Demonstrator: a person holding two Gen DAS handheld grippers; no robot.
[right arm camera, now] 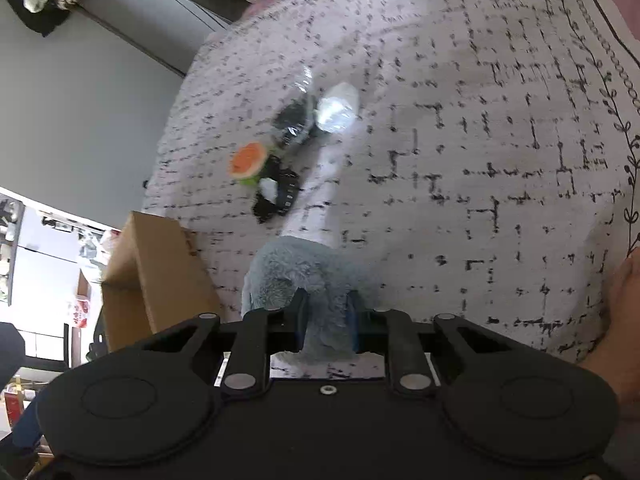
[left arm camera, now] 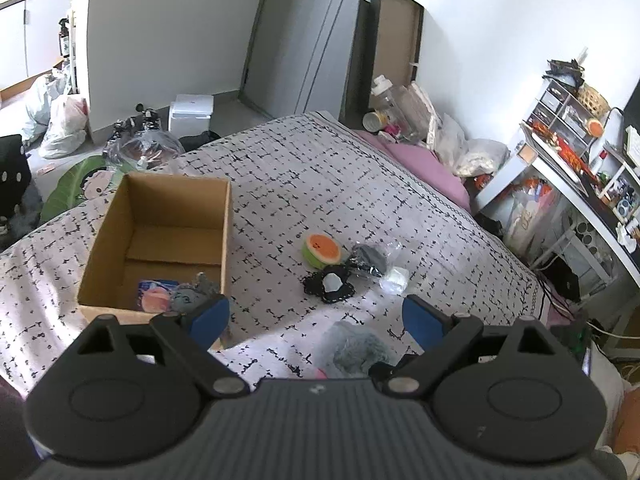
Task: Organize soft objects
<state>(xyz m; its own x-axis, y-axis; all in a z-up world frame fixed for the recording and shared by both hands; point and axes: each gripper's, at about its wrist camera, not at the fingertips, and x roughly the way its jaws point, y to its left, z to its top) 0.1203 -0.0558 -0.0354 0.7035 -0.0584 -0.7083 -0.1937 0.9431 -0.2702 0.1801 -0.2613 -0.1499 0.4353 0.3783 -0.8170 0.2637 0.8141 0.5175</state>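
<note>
A bed [left arm camera: 400, 184] covered by a pale quilt with a black broken-grid print is seen from two gripper cameras. In the right wrist view, the right gripper [right arm camera: 326, 320] is clamped on a fluffy grey-blue plush [right arm camera: 308, 276]; its jaws stand narrow, with the fur squeezed between the dark pads. The plush sits just beside the corner of a cardboard box [right arm camera: 156, 276].

In the left wrist view, the left gripper [left arm camera: 316, 316] is held wide apart above the quilt — nothing is between its blue-padded fingers [left arm camera: 210, 316]. The same plush [left arm camera: 356, 350] is visible low between them, lying below the gripper rather than in it.

The open box [left arm camera: 224, 232] stands on the bed to the left. Inside its near corner are a small grey soft toy [left arm camera: 192, 294] and a flat peach-and-blue item [left arm camera: 154, 294] (its details cannot be made out).

Further up the quilt, a small cluster lies close together — a plush fruit slice with an orange face and green rind [left arm camera: 322, 250], a black lacy piece with a white centre [left arm camera: 330, 286], and a clear plastic packet holding something dark [left arm camera: 374, 258].
</note>
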